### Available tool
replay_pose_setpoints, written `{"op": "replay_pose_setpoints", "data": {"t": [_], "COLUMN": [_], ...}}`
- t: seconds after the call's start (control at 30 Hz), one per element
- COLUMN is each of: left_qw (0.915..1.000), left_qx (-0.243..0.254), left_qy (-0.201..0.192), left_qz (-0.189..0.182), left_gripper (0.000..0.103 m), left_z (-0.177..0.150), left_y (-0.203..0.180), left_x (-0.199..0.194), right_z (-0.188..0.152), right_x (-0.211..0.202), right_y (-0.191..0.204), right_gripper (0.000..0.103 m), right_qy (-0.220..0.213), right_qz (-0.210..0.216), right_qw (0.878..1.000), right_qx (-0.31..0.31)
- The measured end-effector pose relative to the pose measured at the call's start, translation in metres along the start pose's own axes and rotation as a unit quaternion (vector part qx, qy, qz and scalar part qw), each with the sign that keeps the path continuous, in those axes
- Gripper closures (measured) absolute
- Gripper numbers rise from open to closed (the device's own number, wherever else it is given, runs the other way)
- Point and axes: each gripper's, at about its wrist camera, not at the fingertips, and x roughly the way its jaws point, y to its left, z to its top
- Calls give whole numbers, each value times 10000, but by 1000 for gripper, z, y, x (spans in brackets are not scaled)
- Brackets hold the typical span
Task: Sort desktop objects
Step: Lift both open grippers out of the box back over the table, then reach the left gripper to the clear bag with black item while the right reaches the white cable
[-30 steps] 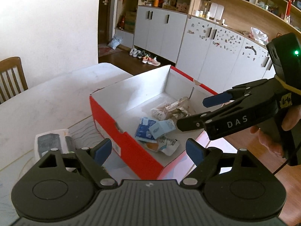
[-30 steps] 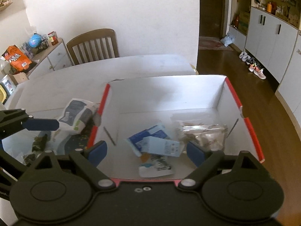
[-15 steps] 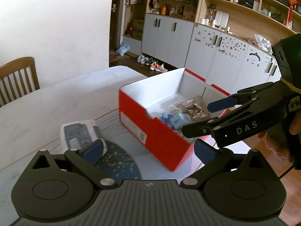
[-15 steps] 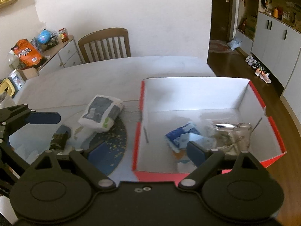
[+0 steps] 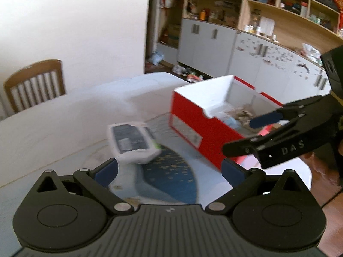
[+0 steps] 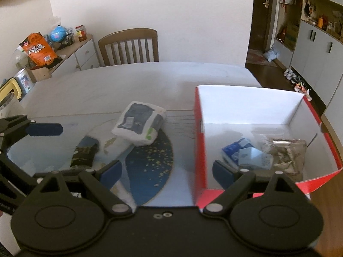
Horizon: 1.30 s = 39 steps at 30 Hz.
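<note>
A red shoebox point(image 5: 193, 126) with a white inside point(image 6: 242, 109) stands on the table. It holds blue and white packets point(image 6: 246, 156) and a clear bag of brown bits point(image 6: 285, 152). A white and dark tissue pack point(image 5: 131, 144) point(image 6: 140, 123) lies left of the box on a blue patterned mat point(image 6: 150, 167). A small dark packet point(image 6: 84, 153) lies further left. My left gripper point(image 5: 169, 171) is open and empty, near the tissue pack. My right gripper point(image 6: 167, 171) is open and empty over the box's near left corner; it also shows in the left wrist view point(image 5: 246, 137).
The white table point(image 6: 128, 79) has a wooden chair point(image 6: 130, 47) behind it. A sideboard point(image 6: 70, 53) with snacks and jars stands at the far left. White cabinets point(image 5: 257, 64) and shelves line the room beyond the box. The wood floor point(image 6: 278, 77) lies right of the table.
Both grippers have pulled back and swung left from over the box. The tissue pack and blue mat have come toward the middle of both views. Both grippers stay open.
</note>
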Motion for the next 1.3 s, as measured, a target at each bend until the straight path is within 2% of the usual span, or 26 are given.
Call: {"op": "replay_pose_setpoints", "data": {"t": [0.2,0.7,1.3], "left_qw": [9998,9994,9985], "left_qx": [-88,-311,-272], "left_qy": [29,138,415], "left_qz": [146,-21,-215], "left_gripper": [0,0,0], "left_z": [-16,-54,-103], "left_y": [23,67,96], "left_x": [-13,-27,-9], "right_z": [-4,-8,-14], "right_x": [9,33,73], "right_y": [27,75,122], "right_gripper": [12,13,19], "right_qy": [13,228,575], "right_qz": [27,126,299], "right_qw": [10000,9993,9964], "right_qx": [-44,-270,-550]}}
